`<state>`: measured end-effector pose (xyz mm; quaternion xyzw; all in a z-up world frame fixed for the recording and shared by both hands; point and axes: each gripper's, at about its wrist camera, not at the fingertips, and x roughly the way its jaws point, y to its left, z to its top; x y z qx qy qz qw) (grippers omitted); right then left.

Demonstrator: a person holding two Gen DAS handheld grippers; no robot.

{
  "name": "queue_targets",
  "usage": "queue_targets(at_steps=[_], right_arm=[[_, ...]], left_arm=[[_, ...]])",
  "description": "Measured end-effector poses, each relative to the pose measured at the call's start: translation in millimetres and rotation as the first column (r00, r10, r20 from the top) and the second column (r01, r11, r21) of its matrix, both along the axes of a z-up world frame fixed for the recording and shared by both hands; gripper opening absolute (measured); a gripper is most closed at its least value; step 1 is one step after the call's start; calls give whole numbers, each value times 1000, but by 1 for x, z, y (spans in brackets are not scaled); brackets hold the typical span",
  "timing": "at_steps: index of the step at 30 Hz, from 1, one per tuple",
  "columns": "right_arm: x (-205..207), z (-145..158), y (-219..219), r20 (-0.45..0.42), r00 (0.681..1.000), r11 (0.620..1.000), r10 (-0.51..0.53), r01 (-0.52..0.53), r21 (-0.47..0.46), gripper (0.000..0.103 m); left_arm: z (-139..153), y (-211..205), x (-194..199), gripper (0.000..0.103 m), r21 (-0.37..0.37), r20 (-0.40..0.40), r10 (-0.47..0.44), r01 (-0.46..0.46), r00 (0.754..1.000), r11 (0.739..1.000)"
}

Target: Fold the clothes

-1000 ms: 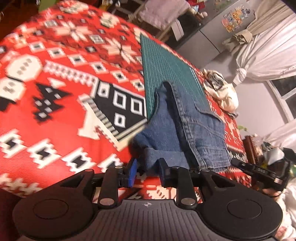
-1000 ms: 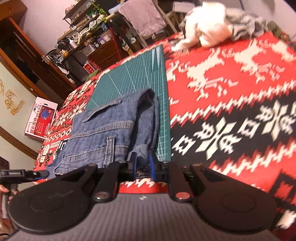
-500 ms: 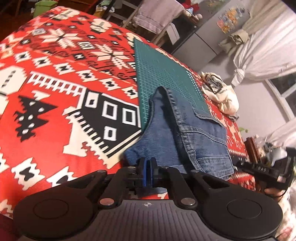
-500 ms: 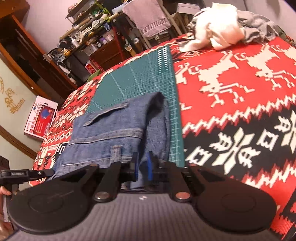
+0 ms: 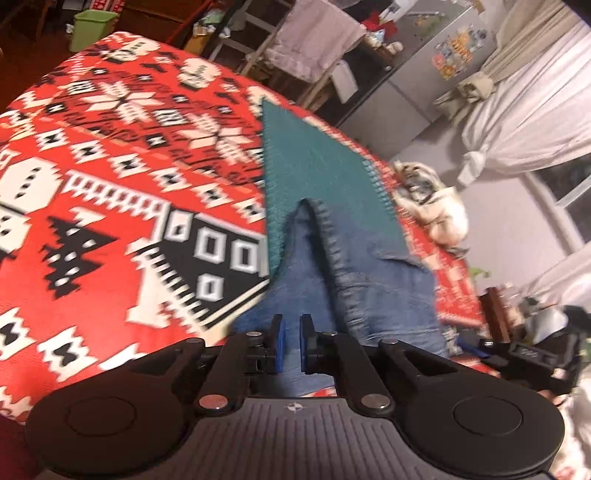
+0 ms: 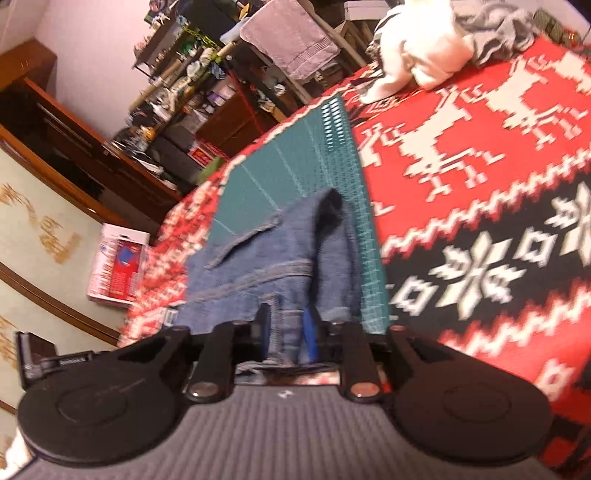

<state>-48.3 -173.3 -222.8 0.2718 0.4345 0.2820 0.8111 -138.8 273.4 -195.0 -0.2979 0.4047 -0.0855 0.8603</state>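
Observation:
Folded blue jeans (image 5: 369, 280) lie partly on a green cutting mat (image 5: 314, 162), pocket side up, on a red patterned blanket (image 5: 110, 184). My left gripper (image 5: 291, 339) sits at the jeans' near edge, its blue pads a narrow gap apart with denim between them. In the right wrist view the jeans (image 6: 258, 258) run down the mat (image 6: 295, 162) to my right gripper (image 6: 287, 332). Its fingers stand clearly apart, and a denim hem lies loosely between and under them. The jeans' near edge is hidden under both grippers.
A heap of white and grey clothes (image 6: 417, 48) lies at the blanket's far right corner. The blanket (image 6: 480, 166) spreads wide on both sides of the mat. Beyond the edge are shelves, a towel rack, a green bin (image 5: 92, 27) and a red box (image 6: 118, 266).
My left gripper went from wide open to shut at the jeans' edge, and its pads have now parted slightly. The right fingers narrowed, then widened. Both views have pushed forward over the jeans.

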Motion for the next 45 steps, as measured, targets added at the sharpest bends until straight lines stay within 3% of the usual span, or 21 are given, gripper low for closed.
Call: queue_targets(at_steps=[1, 4, 6, 9, 13, 16, 19, 21, 25, 28, 32, 38, 42, 45], right_arm=[[2, -2, 3, -7, 1000, 1000, 1, -1, 2, 25], [8, -10, 11, -39, 999, 1000, 7, -7, 5, 37], [11, -18, 15, -71, 997, 1000, 12, -11, 14, 40], [13, -27, 21, -99, 995, 999, 19, -16, 31, 43], [15, -31, 30, -98, 995, 999, 30, -27, 27, 43], [18, -32, 35, -97, 995, 1000, 24, -24, 8, 32], [18, -28, 39, -79, 997, 1000, 27, -27, -2, 26], [18, -18, 43, -46, 999, 1000, 28, -29, -12, 22], [24, 9, 51, 48, 998, 999, 34, -33, -22, 20], [35, 19, 60, 86, 995, 994, 58, -50, -101, 20], [38, 5, 58, 17, 997, 989, 73, -70, -131, 21], [19, -21, 32, -84, 996, 999, 40, -41, -5, 19], [15, -25, 32, -93, 995, 999, 22, -19, 33, 7], [13, -16, 33, -79, 996, 996, 37, -31, 81, 6]], left_arm=[[4, -4, 2, 21, -11, 13, -10, 10, 1000, 1000], [8, -17, 13, 26, -64, 37, -45, 48, 998, 997], [1, -29, 23, 28, -100, 22, -80, 82, 997, 992], [-11, -49, 39, 29, -75, -22, -127, 125, 992, 989], [-31, -59, 54, 32, -115, -75, -127, 118, 989, 986], [-34, -57, 57, 32, -134, -75, -128, 117, 989, 984], [-33, -56, 56, 19, -129, -71, -120, 110, 990, 985], [-28, -55, 54, 16, -143, -50, -107, 99, 993, 985], [-7, -58, 61, 13, -135, 34, -107, 110, 994, 985], [-2, -65, 71, 13, -91, 66, -133, 139, 989, 986], [-16, -67, 71, 13, -62, 26, -148, 149, 989, 987], [-33, -45, 53, 13, -139, -16, -87, 84, 996, 987], [-36, -40, 53, 12, -172, -22, -74, 69, 997, 983], [-37, -31, 51, 11, -246, -10, -48, 44, 999, 968]])
